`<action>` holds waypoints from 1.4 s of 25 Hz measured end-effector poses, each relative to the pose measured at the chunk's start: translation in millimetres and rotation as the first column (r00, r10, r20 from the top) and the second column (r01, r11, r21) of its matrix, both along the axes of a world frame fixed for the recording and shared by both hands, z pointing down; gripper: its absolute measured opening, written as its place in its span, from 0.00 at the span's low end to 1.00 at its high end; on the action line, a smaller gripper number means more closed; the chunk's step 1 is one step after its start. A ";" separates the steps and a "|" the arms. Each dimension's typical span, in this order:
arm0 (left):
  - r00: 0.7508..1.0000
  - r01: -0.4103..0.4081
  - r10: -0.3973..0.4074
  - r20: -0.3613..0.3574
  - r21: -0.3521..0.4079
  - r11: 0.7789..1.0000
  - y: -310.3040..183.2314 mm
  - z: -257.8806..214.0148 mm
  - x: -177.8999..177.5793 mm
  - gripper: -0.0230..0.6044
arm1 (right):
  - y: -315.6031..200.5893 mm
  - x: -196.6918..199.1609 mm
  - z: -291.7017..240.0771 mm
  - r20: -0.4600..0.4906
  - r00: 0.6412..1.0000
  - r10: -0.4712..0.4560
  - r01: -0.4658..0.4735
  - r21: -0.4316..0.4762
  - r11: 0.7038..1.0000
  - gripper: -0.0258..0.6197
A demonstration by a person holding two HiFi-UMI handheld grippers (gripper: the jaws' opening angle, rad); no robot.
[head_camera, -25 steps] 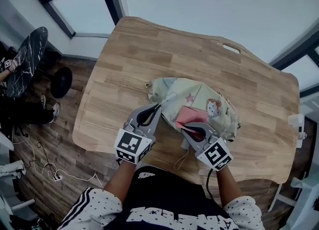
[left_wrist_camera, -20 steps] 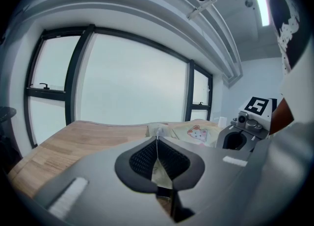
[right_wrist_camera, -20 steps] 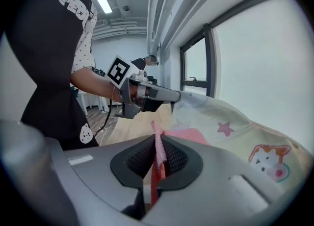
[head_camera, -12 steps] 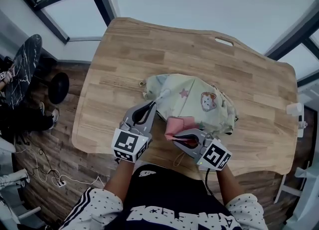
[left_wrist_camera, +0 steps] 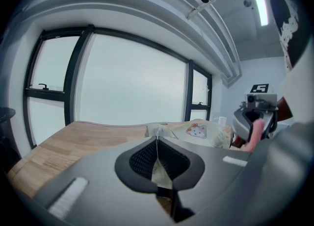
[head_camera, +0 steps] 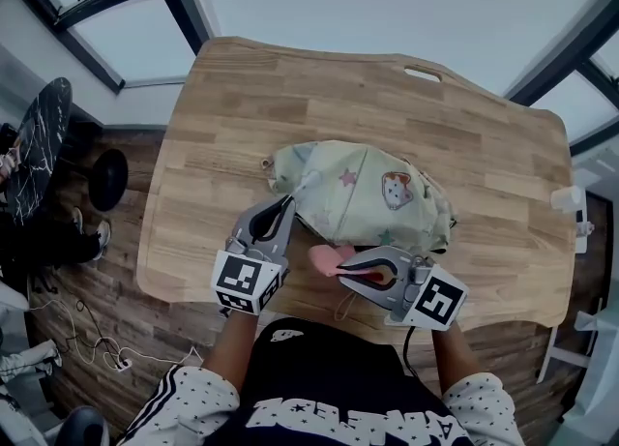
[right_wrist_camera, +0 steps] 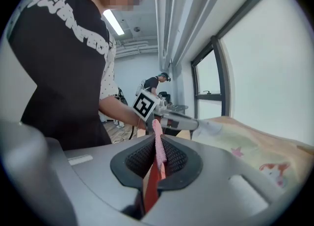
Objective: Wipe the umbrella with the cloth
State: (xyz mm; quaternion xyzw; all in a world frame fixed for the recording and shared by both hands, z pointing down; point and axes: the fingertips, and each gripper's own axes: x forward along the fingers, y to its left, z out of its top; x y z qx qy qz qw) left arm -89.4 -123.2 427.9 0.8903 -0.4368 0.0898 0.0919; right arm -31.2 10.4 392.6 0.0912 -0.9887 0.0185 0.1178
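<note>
While the folded, pale, cartoon-printed umbrella [head_camera: 372, 207] lay in a heap at the middle of the wooden table [head_camera: 222, 125], my left claw [head_camera: 288, 204] sat at its near-left edge. That claw's jaws were pressed together on a fold of the umbrella's fabric. To the right of that claw, just beside the umbrella's near edge, the pink cloth [head_camera: 327, 258] stuck out from my right claw [head_camera: 344, 268]. Its jaws were clamped tight on the cloth and pointed leftward toward my other claw.

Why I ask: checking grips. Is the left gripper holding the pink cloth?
No, the left gripper pinches the umbrella fabric; the right gripper holds the cloth.
</note>
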 end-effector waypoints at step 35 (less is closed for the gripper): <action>0.999 0.041 -0.040 0.028 -0.027 0.999 -12.9 4.7 -9.0 0.04 | -65.2 106.4 46.0 -0.283 0.921 0.269 -0.219 0.195 0.956 0.08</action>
